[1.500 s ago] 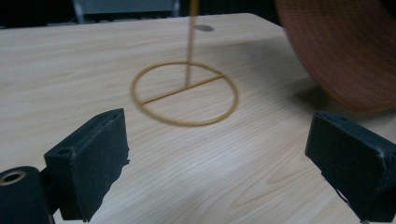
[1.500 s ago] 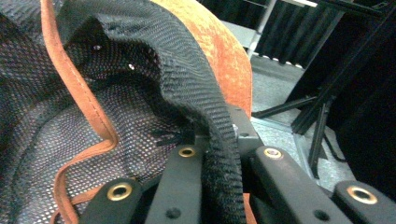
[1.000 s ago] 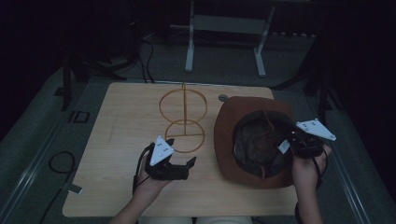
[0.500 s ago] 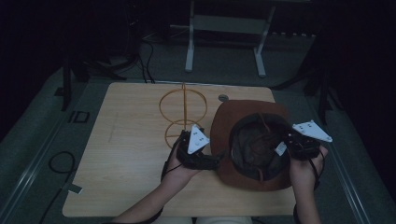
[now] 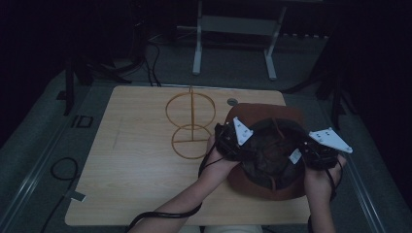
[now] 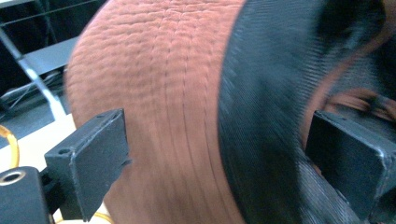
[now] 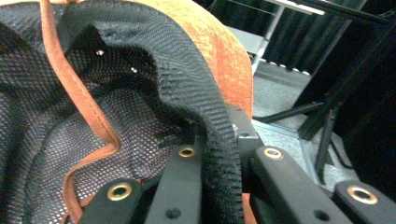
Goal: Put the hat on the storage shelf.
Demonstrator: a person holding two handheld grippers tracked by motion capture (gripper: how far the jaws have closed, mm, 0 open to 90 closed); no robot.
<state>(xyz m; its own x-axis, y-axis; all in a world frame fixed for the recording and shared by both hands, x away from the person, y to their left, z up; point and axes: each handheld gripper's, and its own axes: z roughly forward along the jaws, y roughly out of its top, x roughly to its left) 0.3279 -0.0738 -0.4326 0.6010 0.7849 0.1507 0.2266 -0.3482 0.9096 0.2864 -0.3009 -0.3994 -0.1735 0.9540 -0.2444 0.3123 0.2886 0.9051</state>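
Brown hat (image 5: 262,150) between both hand-held grippers, seemingly upturned

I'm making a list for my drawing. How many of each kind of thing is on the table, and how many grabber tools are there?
Brown hat, lying upside down: 1
Gold wire stand: 1
Grippers: 2, the left gripper and the right gripper, one at each side of the hat
Total: 4
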